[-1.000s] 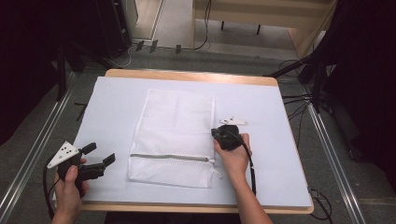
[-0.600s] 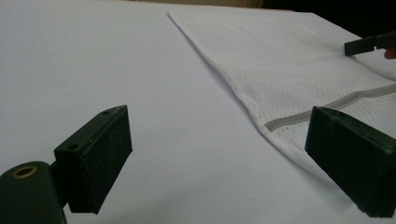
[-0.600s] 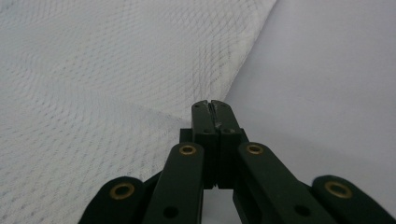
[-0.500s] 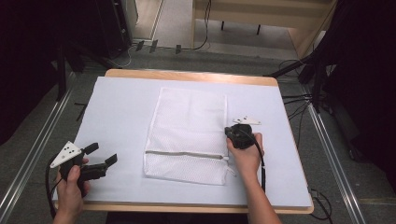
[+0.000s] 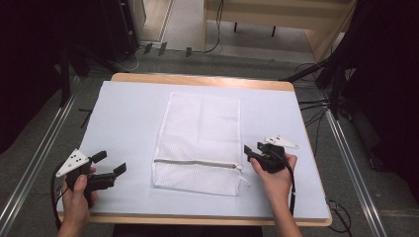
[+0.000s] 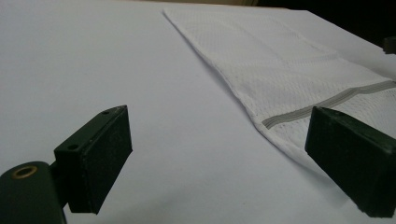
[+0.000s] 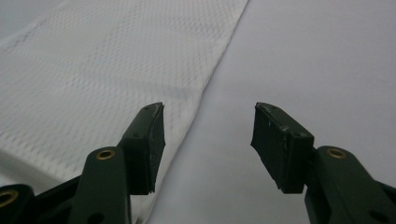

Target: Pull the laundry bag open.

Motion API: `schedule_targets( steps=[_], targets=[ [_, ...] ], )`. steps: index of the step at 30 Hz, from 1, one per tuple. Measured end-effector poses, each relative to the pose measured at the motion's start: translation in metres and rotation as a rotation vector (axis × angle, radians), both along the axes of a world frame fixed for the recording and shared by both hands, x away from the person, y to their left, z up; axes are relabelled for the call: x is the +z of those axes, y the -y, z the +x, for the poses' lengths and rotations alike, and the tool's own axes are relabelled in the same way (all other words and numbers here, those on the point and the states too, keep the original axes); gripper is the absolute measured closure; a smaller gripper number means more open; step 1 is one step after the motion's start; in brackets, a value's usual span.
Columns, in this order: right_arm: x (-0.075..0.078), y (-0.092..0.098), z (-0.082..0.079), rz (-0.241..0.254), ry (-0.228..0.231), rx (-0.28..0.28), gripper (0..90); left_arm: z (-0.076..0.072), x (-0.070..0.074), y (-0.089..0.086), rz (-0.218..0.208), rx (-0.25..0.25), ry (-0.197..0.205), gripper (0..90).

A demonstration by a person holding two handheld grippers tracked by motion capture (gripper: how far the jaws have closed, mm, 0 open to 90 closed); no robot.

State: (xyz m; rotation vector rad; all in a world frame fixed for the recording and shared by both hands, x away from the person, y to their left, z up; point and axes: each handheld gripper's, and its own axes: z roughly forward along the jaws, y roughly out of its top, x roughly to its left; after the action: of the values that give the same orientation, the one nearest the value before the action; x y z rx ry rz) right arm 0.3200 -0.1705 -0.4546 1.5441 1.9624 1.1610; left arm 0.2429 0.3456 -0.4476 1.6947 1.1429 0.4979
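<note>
A white mesh bag lies flat in the middle of the table, its grey zipper running across near the front end. In the high view my right gripper sits open just beside the bag's right edge, near the zipper's end. In the right gripper view the jaws of the right gripper stand apart over the bag's edge, holding nothing. My left gripper rests open near the front left of the table, apart from the bag. In the left gripper view the left gripper stands wide open, with the bag and its zipper to the right.
The table has a pale cover and a wooden rim. Cables and dark stands are on the floor to the right. Metal rails run along both sides of the table.
The bag slid to the right together with my right gripper, then came to rest. The right gripper now stands open beside the bag's edge. The left gripper has not moved.
</note>
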Motion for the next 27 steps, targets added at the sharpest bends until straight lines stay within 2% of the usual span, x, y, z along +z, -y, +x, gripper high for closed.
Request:
schedule_targets(
  steps=[4, 7, 10, 11, 13, 14, 17, 21, 23, 24, 25, 26, 27],
  targets=[
    [-0.001, 0.006, -0.027, 0.004, 0.005, 0.013, 43.1, 0.001, 0.001, 0.009, 0.031, -0.016, 0.002, 7.2],
    [-0.004, 0.006, -0.048, 0.020, 0.001, 0.031, 42.1, 0.003, 0.001, 0.016, 0.024, -0.029, 0.004, 7.2],
    [-0.005, 0.003, -0.059, 0.015, -0.003, 0.052, 41.0, 0.004, 0.001, 0.021, 0.024, -0.039, -0.001, 7.3],
    [-0.007, -0.001, -0.068, 0.032, -0.013, 0.067, 40.5, 0.005, 0.001, 0.027, 0.027, -0.045, -0.003, 8.0],
    [-0.008, -0.003, -0.072, 0.036, -0.014, 0.077, 40.3, 0.006, 0.001, 0.030, 0.029, -0.054, -0.004, 8.2],
    [-0.010, -0.008, -0.078, 0.033, -0.021, 0.094, 38.9, 0.006, 0.001, 0.033, 0.034, -0.061, -0.003, 11.7],
    [-0.013, -0.013, -0.081, 0.028, -0.031, 0.097, 38.8, 0.005, 0.002, 0.044, 0.030, -0.082, -0.004, 13.4],
    [-0.019, -0.022, -0.079, 0.019, -0.050, 0.116, 38.1, 0.005, 0.000, 0.060, 0.031, -0.098, -0.038, 15.4],
    [-0.023, -0.026, -0.076, 0.002, -0.052, 0.116, 38.0, 0.005, -0.001, 0.068, 0.025, -0.093, -0.049, 22.0],
    [-0.025, -0.031, -0.074, -0.029, -0.052, 0.114, 37.3, 0.004, -0.001, 0.076, 0.019, -0.106, -0.054, 28.1],
    [-0.025, -0.031, -0.074, -0.029, -0.052, 0.114, 37.3, 0.004, -0.001, 0.076, 0.019, -0.106, -0.054, 30.0],
    [-0.027, -0.033, -0.073, -0.050, -0.044, 0.111, 37.3, 0.003, -0.001, 0.081, 0.016, -0.123, -0.056, 30.0],
    [-0.028, -0.036, -0.070, -0.055, -0.041, 0.114, 37.1, 0.003, -0.001, 0.086, 0.014, -0.138, -0.061, 34.2]
  ],
)
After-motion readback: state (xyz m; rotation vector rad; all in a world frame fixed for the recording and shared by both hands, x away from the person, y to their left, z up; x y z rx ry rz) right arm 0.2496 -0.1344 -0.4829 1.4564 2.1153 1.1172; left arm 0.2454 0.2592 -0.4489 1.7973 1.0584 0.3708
